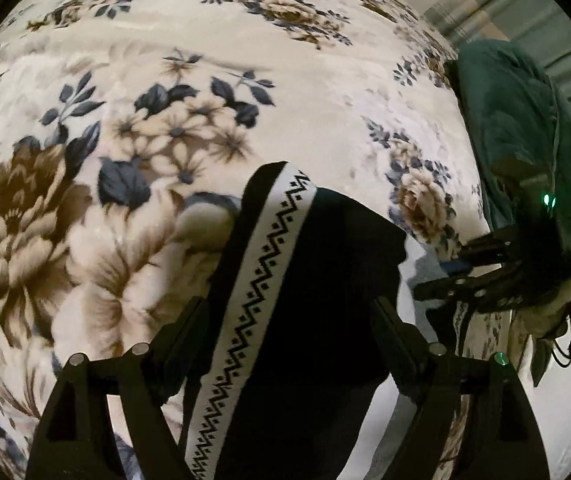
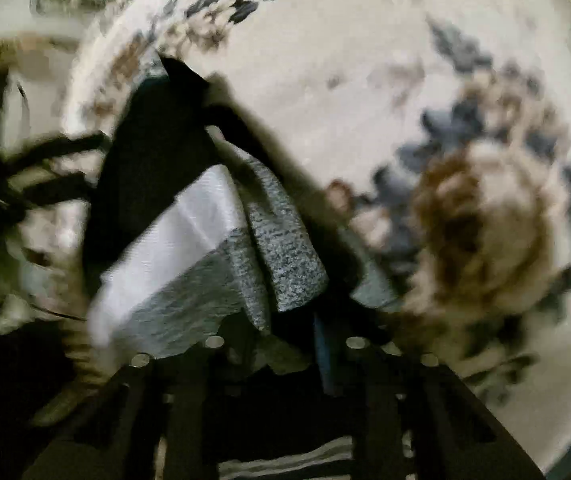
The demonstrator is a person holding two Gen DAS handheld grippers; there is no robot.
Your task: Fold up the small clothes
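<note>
While my left gripper [image 1: 293, 320] brackets the black garment [image 1: 325, 280] unclamped, my right gripper [image 2: 285, 344] pinches its far-right edge, lifting for folding.

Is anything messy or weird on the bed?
A bit: a teal cloth sits in a crumpled heap at the blanket's right edge. The black garment hangs bunched between the fingers, not flat. Nothing looks torn or spilled.

Cream floral blanket [image 1: 245, 60], teal cloth [image 1: 525, 128] heaped beside it
</note>
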